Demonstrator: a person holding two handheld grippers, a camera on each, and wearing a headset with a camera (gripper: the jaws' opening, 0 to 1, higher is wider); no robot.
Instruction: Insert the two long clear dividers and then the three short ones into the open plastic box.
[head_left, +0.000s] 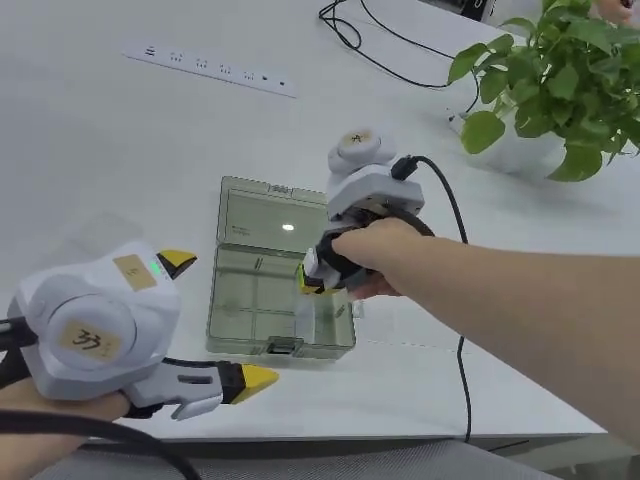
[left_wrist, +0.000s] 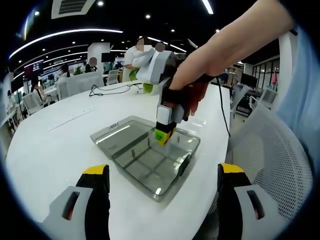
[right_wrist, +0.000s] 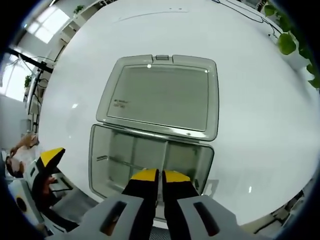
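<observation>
Left gripper (head_left: 215, 320): white-bodied with yellow-tipped black jaws, closest to the headset at 7 o'clock of the head view. The jaws stand spread wide with nothing between them, above the white table (head_left: 100, 160).
Box (head_left: 245, 345): smoky translucent rectangular plastic, resting on the table at the middle of the head view, just beyond the left gripper's tips. Its hinged lid (head_left: 275, 215) lies open and flat at 12 o'clock of the base.
Right gripper (head_left: 310, 283): a matching white tool with yellow tips, gripped by the person's right hand (head_left: 375, 255). It points steeply down into the base, right of its middle, with the jaws pressed almost together and only a hairline slit between them.
Divider (head_left: 335, 315): a thin clear plastic sheet, faint in outline, pinched at its upper edge by the right gripper's jaws. It hangs upright below them with its lower part inside the box toward the 3 o'clock end, and in the right gripper view it is edge-on in the slit.
Partitions (right_wrist: 134, 150): faint clear walls cross the base in the right gripper view; I cannot tell how many.
Left gripper view: the box lies ahead at 12 o'clock, apart from the spread jaws, and the right gripper's yellow tips dip into it.
Surroundings: a white power strip (head_left: 210, 68) lies at 11 o'clock and a green leafy plant (head_left: 560, 80) stands at 2 o'clock. A black cable (head_left: 455, 230) trails from the right gripper toward 5 o'clock.
</observation>
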